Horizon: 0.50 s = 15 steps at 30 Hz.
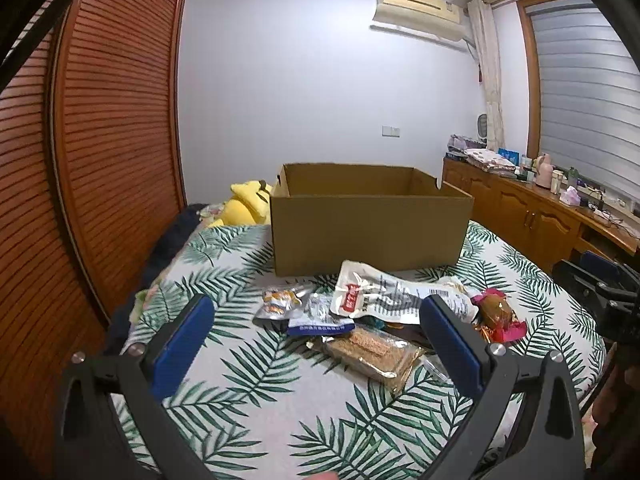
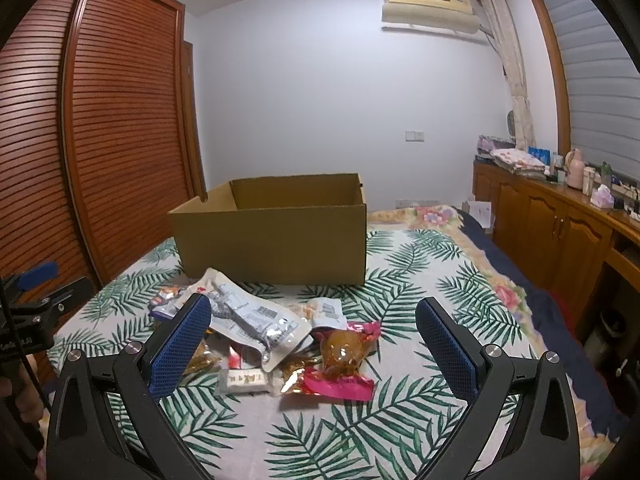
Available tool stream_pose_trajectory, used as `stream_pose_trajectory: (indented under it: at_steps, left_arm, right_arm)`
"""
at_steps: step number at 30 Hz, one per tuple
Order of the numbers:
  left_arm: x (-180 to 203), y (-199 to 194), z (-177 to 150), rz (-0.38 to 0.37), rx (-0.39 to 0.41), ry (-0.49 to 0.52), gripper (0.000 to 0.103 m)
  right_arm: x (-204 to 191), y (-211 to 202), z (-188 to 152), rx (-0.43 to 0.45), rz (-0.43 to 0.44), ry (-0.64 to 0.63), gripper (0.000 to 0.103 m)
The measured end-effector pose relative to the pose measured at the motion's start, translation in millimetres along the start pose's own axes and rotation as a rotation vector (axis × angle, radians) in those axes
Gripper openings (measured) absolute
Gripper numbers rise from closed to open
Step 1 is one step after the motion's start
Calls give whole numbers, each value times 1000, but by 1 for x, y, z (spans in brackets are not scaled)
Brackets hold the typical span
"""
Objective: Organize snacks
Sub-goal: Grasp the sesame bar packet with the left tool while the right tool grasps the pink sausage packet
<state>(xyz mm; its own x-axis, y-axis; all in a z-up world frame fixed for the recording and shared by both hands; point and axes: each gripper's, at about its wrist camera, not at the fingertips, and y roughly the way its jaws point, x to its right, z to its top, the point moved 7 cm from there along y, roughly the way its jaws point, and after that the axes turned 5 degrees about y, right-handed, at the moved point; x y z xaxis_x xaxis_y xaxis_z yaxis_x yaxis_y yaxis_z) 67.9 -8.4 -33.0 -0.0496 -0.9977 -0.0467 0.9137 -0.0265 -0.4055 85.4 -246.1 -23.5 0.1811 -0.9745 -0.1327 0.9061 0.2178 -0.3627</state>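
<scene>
While both grippers hang over the bed, we've got the cardboard box (image 1: 370, 220) sitting at about 12 o'clock from the snack pile, top open, on the leaf-print bedspread (image 1: 256, 400). From these angles we only see the upper inside walls of the box (image 2: 280, 236), bare brown cardboard, so we can't tell what's on its floor.

Every snack we can see lies out on the bedspread, just in front of the box. In the left view there's a big white pouch (image 1: 384, 294) on top of the pile, a small silver packet (image 1: 278, 302) at its 9 o'clock, a clear pack of brown wafer bars (image 1: 372, 354) at its 6 o'clock, and a pink-and-gold wrapped snack (image 1: 498, 314) at its 3 o'clock. The right view shows the same white pouch (image 2: 252, 316), with the pink-and-gold wrapped snack (image 2: 342, 364) at its 4 o'clock.

Left gripper (image 1: 316, 344): released, jaws spread wide, nothing between them, with the pile sitting in the gap. Right gripper (image 2: 314, 344): same deal, wide apart and holding nothing.

Off to 10 o'clock of the box there's a yellow plush toy (image 1: 246, 204). A wooden cabinet (image 2: 560, 236) with clutter on top runs along the 3 o'clock side.
</scene>
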Motion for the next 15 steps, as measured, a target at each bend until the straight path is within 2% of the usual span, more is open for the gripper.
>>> stream_pose_trajectory:
  at_steps: [9,15]
  left_arm:
    - [12,34,-24,-29,-73,3,103]
    - [17,56,-34,-53,-127,6,103]
  right_arm:
    - [23,19,-21,-57,-30,18,103]
    - [40,34,-34,-120,-17,24,103]
